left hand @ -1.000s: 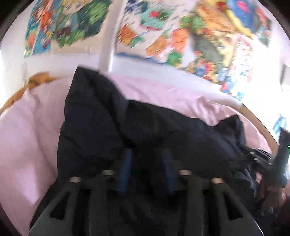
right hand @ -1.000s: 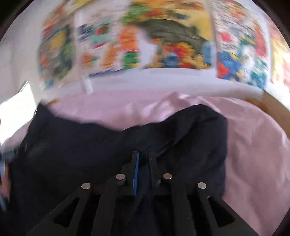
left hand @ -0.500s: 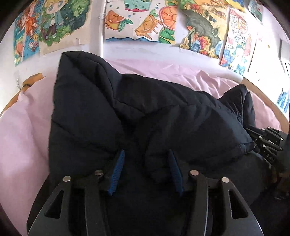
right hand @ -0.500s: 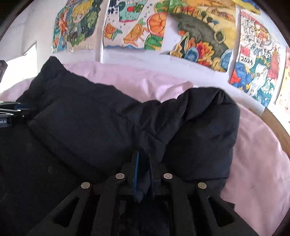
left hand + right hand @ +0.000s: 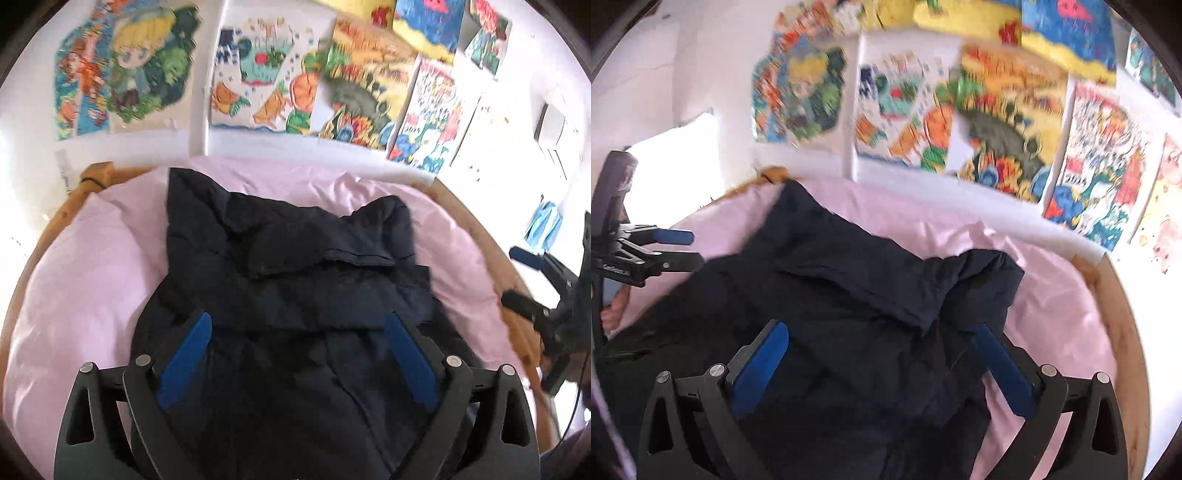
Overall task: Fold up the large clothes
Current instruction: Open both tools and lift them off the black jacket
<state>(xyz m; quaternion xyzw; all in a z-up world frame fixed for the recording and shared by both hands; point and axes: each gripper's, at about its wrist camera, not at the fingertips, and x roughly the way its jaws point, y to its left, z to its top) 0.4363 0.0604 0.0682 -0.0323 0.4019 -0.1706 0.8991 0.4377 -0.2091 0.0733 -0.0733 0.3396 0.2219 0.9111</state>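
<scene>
A dark navy padded jacket point(image 5: 295, 258) point(image 5: 868, 277) lies on the pink sheet, its top part folded over with two corners sticking up at the far end. My left gripper point(image 5: 298, 321) hovers above the near part of the jacket; its jaws are opening wide and nothing is pressed between the blue pads point(image 5: 188, 354). My right gripper point(image 5: 880, 328) also hangs over the jacket, jaws opening, with no cloth in its grip. Each gripper shows in the other's view: the right gripper point(image 5: 517, 278) at the right edge, the left gripper point(image 5: 683, 249) at the left edge.
The pink sheet point(image 5: 92, 280) point(image 5: 1052, 302) covers a bed with a wooden frame point(image 5: 66, 210) point(image 5: 1123, 332). Behind the bed stands a white wall with several colourful drawings point(image 5: 266, 85) point(image 5: 997, 122). Part of a hand point(image 5: 613, 310) shows by the left gripper.
Both grippers let go of the jacket folds they held, opened wide and drew back and up. The jacket settled folded on the sheet.
</scene>
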